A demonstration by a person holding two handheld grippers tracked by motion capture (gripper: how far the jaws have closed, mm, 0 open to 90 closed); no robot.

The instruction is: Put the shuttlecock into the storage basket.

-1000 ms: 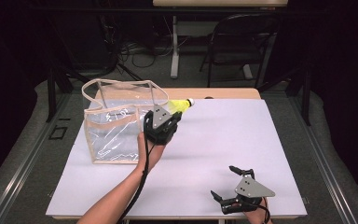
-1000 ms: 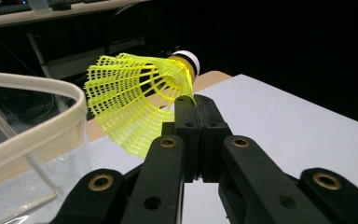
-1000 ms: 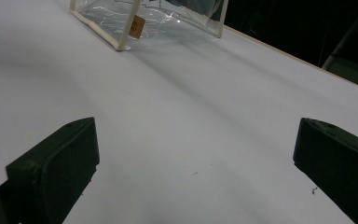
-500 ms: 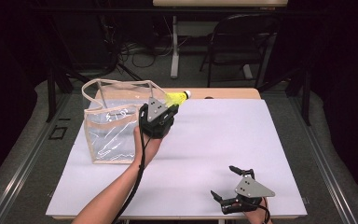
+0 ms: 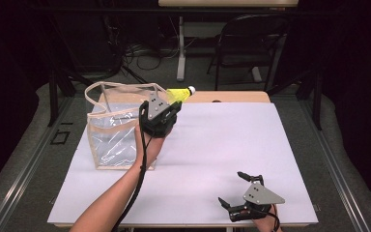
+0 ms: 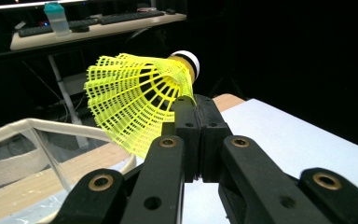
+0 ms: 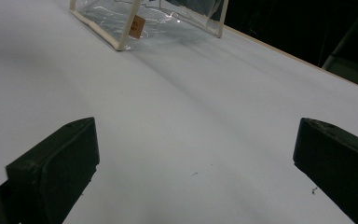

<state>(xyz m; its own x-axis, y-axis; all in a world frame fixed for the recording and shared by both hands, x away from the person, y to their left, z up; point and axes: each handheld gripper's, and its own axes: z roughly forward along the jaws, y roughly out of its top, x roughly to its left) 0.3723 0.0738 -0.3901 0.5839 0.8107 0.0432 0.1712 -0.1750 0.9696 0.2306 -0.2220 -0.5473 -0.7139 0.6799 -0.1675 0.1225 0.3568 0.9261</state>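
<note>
A yellow shuttlecock [image 6: 140, 100] is hanging in the air above the far left part of the counter [image 5: 212, 159], just beside the open top of a clear plastic bag [image 5: 113, 130] with cream trim. The left claw [image 5: 174, 107] is pinching it by the lower edge of its mesh skirt, jaws pressed together on the netting, with the white-tipped cork [image 6: 189, 59] pointing away from the person. It is looking like a featherlight thing, the plastic skirt springy and likely to bend or crease under a hard squeeze, so the firm cork end or the skirt's rim would be the safer places to grip, and a gentle one at that. The bag is standing upright on the counter's left side, its soft walls sagging a little and its strap [image 5: 107, 112] drooping across the mouth. Well apart, at the near right edge, the right claw [image 5: 241, 191] is resting low over the bare white surface, jaws spread wide with nothing between them.
</note>
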